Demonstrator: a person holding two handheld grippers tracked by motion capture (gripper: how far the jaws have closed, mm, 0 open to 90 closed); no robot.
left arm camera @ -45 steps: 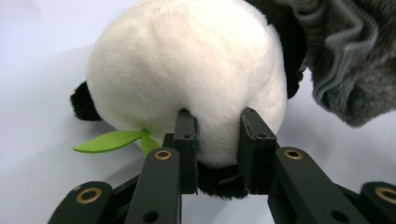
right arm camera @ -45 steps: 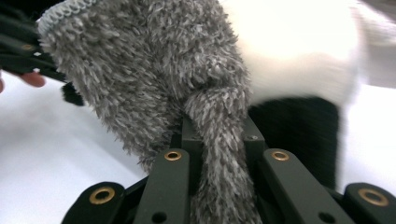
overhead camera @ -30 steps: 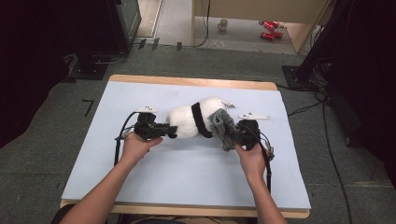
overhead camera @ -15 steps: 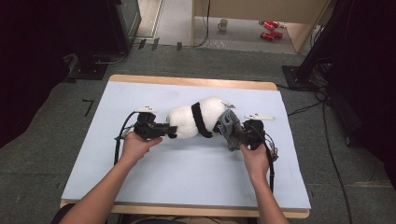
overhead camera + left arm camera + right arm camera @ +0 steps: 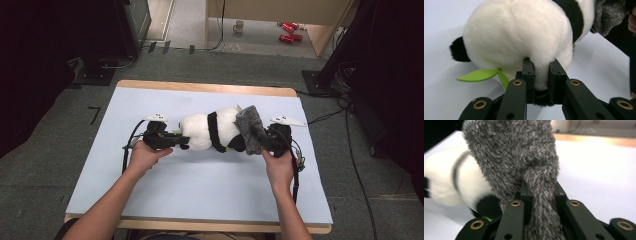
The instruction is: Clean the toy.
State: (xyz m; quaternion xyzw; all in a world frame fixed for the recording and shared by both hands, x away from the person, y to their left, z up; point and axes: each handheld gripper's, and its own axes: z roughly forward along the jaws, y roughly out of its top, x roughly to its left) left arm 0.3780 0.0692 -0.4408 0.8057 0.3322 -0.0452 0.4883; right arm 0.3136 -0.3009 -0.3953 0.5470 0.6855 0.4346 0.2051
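A black-and-white panda plush lies on its side in the middle of the table. My left gripper is shut on a fold of white fur at one end of the panda plush; its jaws have just closed a little tighter on that fold. A green felt leaf sticks out beside the left gripper. At the other end, a grey fuzzy cloth stands against the plush. My right gripper is shut on a strip of the grey fuzzy cloth, seen close at the right gripper. The panda plush lies behind it.
A pale blue mat covers the wooden table. Cables trail from both grippers across the mat. On the floor beyond the table stand a mug and red objects. Dark equipment flanks both sides.
My right gripper has risen slightly and shifted right, pulling the grey cloth up so it stands taller beside the plush. The left gripper and the plush have stayed in place.
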